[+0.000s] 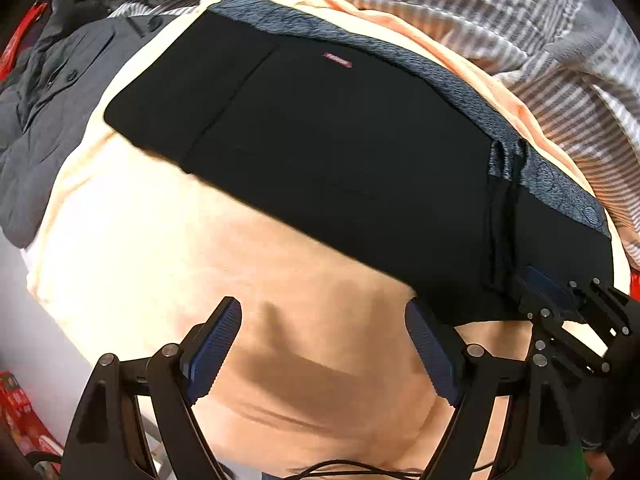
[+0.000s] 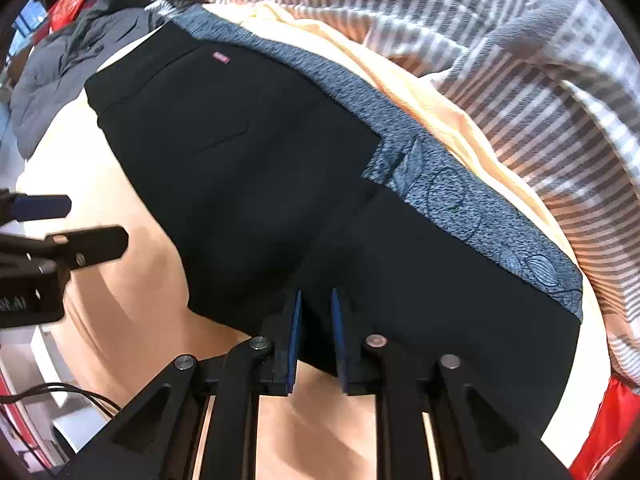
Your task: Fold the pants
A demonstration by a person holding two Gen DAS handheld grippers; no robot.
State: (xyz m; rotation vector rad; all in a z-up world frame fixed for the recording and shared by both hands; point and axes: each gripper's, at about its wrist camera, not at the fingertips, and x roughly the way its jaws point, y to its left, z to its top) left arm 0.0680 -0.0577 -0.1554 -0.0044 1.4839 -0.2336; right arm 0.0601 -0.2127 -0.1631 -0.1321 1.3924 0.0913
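Black pants (image 1: 320, 152) lie folded flat on a peach sheet (image 1: 200, 248), with a small red label (image 1: 338, 60) and a blue-grey patterned lining along the far edge (image 1: 360, 44). My left gripper (image 1: 324, 320) is open and empty, hovering over the sheet just in front of the pants' near edge. In the right wrist view the pants (image 2: 260, 184) fill the middle. My right gripper (image 2: 316, 300) has its jaws narrowly apart around the pants' near edge, with black fabric between the blue pads (image 2: 295, 320). The right gripper also shows in the left wrist view (image 1: 560, 296).
A striped grey-white blanket (image 1: 520, 28) lies bunched behind the pants. A grey jacket (image 1: 48, 120) lies at the left. Red items (image 2: 600, 432) sit at the edges. The left gripper shows at the left of the right wrist view (image 2: 68, 224).
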